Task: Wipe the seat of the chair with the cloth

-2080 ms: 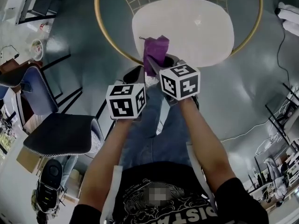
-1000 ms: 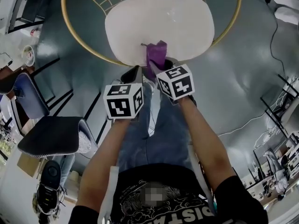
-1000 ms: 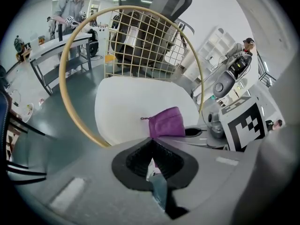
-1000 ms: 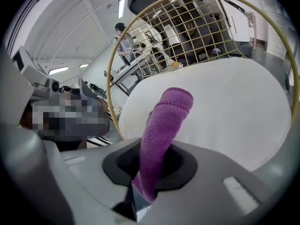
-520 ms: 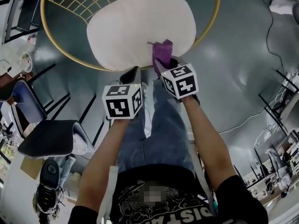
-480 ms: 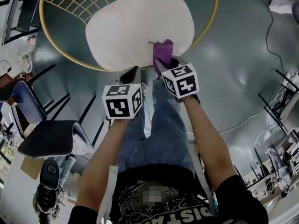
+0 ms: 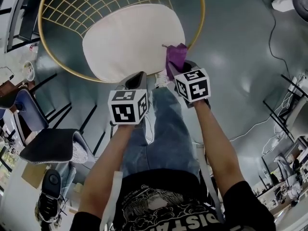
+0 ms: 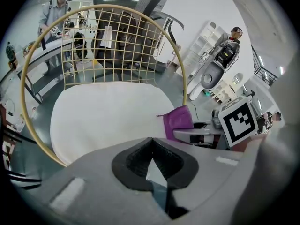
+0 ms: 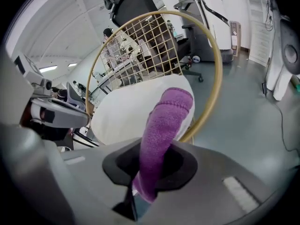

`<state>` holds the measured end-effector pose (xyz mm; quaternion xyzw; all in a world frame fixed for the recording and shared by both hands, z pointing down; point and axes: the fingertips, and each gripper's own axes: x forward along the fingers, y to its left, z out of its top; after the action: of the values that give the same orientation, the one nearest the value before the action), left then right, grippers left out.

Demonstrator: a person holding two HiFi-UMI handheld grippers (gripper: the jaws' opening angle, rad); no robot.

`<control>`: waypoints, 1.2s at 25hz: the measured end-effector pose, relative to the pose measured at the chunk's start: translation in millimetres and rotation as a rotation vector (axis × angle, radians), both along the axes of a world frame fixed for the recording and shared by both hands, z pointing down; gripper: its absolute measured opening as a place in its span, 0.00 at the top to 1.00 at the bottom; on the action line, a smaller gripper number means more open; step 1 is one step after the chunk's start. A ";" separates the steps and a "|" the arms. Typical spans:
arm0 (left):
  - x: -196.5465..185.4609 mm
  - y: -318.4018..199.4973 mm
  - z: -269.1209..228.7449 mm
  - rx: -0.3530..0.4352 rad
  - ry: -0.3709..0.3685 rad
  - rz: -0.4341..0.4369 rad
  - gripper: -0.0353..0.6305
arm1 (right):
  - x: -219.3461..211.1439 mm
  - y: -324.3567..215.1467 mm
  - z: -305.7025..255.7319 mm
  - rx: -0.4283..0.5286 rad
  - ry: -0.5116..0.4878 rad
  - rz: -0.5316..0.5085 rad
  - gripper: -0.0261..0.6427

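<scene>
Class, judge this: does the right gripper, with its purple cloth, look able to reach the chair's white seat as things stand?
Probably yes. The right gripper, shut on the purple cloth, is at the white seat's near edge with nothing between.

1. white seat cushion [image 7: 132,40] of the chair, ringed by a gold hoop [image 7: 203,6], with a gold wire grid [image 7: 96,4] rising at its far edge.
2. purple cloth [image 7: 177,56] standing up out of the right gripper [image 7: 179,70], at the seat's near right edge, over the hoop; contact with the cushion not clear.
3. left gripper [image 7: 138,77] just off the seat's near edge, beside the right one and apart from it.
4. left marker cube [image 7: 128,107] and right marker cube [image 7: 193,84] above blue jeans [image 7: 161,129].
5. dark-seated second chair [image 7: 53,146] on the grey floor [image 7: 226,42] at the left; thin cable [image 7: 270,30] trailing over the floor at the right.
</scene>
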<state>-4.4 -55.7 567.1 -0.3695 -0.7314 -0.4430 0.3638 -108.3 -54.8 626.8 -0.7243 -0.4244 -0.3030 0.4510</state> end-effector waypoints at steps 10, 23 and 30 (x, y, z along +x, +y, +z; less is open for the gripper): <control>-11.8 18.8 -45.0 -0.032 0.002 -0.012 0.95 | -34.9 18.7 -38.3 -0.015 -0.008 0.038 0.87; -8.5 48.9 -123.6 -0.178 -0.017 -0.065 0.95 | 14.2 38.6 -136.9 -0.132 0.112 0.010 0.87; -1.9 60.6 -178.6 -0.289 -0.017 -0.072 0.95 | 39.5 51.0 -214.4 -0.243 0.155 0.003 0.87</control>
<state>-6.4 4.9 388.5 -0.4401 -0.7769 -0.3490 0.2844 -68.8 -3.8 412.5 -0.7943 -0.4228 -0.1918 0.3917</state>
